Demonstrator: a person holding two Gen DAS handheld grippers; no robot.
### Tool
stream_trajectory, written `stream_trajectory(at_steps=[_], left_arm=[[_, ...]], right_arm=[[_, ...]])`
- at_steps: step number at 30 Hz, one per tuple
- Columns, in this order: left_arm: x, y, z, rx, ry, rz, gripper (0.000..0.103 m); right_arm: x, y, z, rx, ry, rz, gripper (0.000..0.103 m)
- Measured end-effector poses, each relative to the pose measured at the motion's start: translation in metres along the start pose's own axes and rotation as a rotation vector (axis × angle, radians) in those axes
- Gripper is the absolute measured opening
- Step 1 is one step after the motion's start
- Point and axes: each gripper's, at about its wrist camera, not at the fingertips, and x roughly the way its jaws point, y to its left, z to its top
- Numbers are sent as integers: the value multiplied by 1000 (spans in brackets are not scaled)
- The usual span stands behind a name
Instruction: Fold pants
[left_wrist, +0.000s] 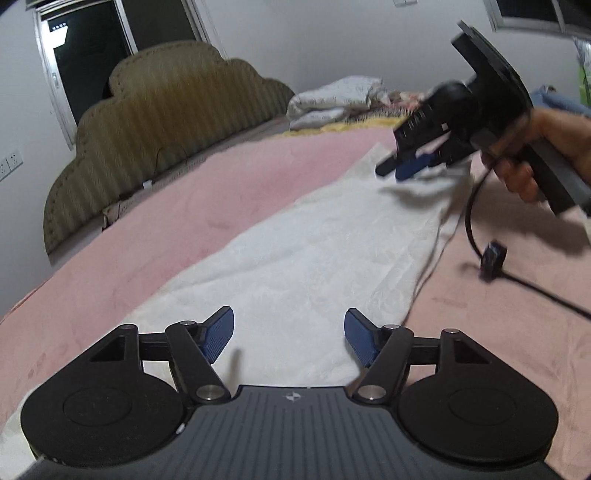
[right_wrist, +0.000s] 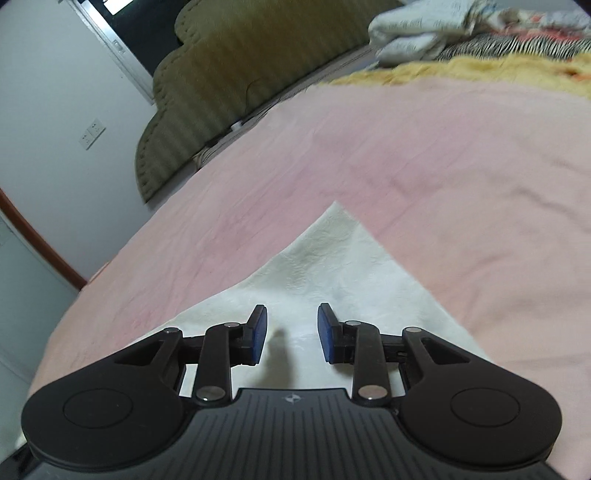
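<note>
Your white pants (left_wrist: 303, 243) lie flat and stretched out on the pink bed (left_wrist: 221, 192). Your left claw (left_wrist: 289, 338) stands wide apart over one end, gripping nothing. Your right claw (right_wrist: 291, 332) hovers above the other end, narrowly parted, empty.

One white pants (left_wrist: 295, 258), two grippers, perhaps two folded quilts (left_wrist: 332, 101).

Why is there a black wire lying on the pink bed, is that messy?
Yes, a little. A black cable trails over the pink blanket beside the white pants. It hangs from the right gripper. The pants lie flat.
</note>
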Motion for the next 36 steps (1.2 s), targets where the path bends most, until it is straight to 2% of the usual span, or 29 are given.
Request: stream_trajectory(at_steps=[2, 3, 5, 6, 8, 9, 11, 12, 13, 15, 18, 23, 25, 30, 36], left_arm=[[3, 4, 2, -33, -3, 15, 77], [8, 5, 1, -43, 27, 7, 76], [16, 4, -1, -41, 109, -42, 72], [13, 1, -2, -32, 106, -44, 68], [5, -3, 1, 3, 81, -23, 69], [1, -4, 3, 11, 60, -17, 70], [-1, 0, 9, -12, 17, 12, 80], [0, 2, 11, -32, 3, 47, 89], [3, 5, 12, -52, 3, 83, 94], [13, 10, 11, -84, 45, 93, 92], [24, 11, 2, -133, 140, 12, 79], [7, 1, 0, -86, 83, -24, 77], [5, -2, 2, -80, 65, -32, 79], [3, -5, 4, -80, 54, -29, 79], [2, -5, 5, -81, 46, -16, 80]], right_arm=[[-4, 15, -8, -86, 44, 44, 34], [-5, 21, -14, -134, 72, 53, 43], [-5, 32, -27, -254, 92, 35, 50], [-7, 34, -31, -305, 82, 18, 50], [-15, 35, -32, -316, 52, -41, 50], [-22, 32, -30, -281, 25, -62, 51], [-42, 21, -24, -181, -40, -48, 51], [-53, 14, -22, -130, -74, -31, 51], [-64, 7, -19, -73, -102, -13, 51], [-81, -11, -16, 37, -131, 15, 51], [-91, -38, -19, 188, -80, 52, 53], [-79, -64, -46, 378, 58, 117, 53], [-71, -64, -53, 402, 70, 156, 52], [-52, -55, -47, 397, 43, 154, 51], [-39, -58, -45, 436, -130, 127, 51]])
